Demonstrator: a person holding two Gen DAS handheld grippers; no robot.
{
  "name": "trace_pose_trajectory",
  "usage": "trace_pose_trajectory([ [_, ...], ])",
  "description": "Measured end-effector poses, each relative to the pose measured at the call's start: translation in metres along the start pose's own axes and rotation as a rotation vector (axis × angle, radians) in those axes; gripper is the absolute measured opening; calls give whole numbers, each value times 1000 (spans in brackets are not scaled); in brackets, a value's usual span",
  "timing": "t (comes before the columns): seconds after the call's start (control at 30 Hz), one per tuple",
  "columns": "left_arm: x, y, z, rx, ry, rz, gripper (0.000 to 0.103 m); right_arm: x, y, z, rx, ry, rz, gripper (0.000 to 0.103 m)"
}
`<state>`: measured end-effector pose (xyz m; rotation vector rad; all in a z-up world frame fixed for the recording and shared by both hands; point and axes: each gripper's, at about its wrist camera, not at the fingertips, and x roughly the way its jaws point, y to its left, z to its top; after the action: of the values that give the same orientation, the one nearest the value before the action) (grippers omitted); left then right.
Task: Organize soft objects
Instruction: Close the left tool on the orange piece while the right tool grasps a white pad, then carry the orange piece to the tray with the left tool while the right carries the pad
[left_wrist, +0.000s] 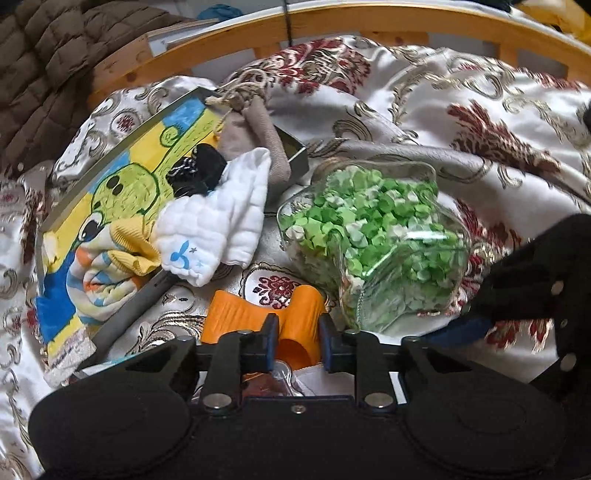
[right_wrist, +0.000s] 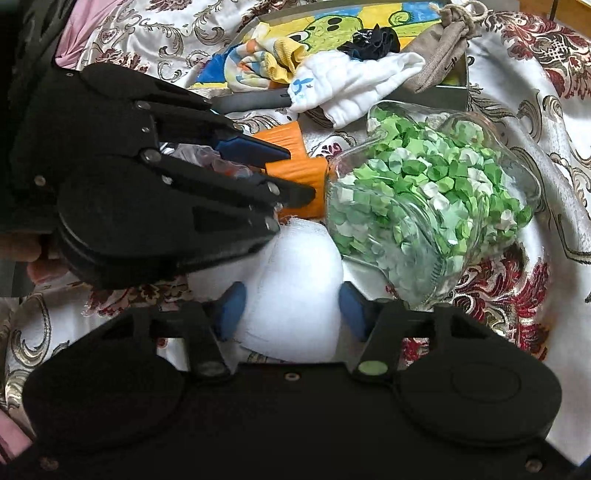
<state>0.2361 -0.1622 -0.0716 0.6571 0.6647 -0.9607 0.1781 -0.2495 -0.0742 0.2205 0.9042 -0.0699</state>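
Orange ribbed cloth (left_wrist: 295, 317) sits between the narrowed pads of the left claw (left_wrist: 297, 345), which press its sides. White gauze cloth (right_wrist: 291, 295) fills the half-closed right claw (right_wrist: 291, 308), both blue pads against it, on the patterned bedspread (left_wrist: 498, 122). Beside them lies a clear jar (left_wrist: 373, 236) of green paper stars. Behind it, a cartoon-printed tin (left_wrist: 110, 177) holds socks and a white cloth (left_wrist: 218, 221) with a small blue mark; no writing is readable. The tin's near end is cut off.

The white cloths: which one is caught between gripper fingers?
The plain white cloth nearest the camera sits between the right gripper. The quilted cloth with a blue print lies untouched across the tray's edge.
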Motion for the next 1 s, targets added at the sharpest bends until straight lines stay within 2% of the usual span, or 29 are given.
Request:
trace_pose_trajectory([
  [0.17,-4,1,0,-46,-9,5,19,5,-8,0,27,16,3,21],
  [0.33,-15,11,0,-147,-25,26,19,4,-17,1,57,29,29,11],
  [0.67,-52,31,0,-387,-113,64,16,-7,-27,5,79,22,65,1],
  [0.83,-75,36,3,-461,-195,94,15,-21,-31,7,98,-17,98,0],
  [1.0,-101,46,-2,-591,-288,73,15,-42,-38,9,120,-67,131,0],
])
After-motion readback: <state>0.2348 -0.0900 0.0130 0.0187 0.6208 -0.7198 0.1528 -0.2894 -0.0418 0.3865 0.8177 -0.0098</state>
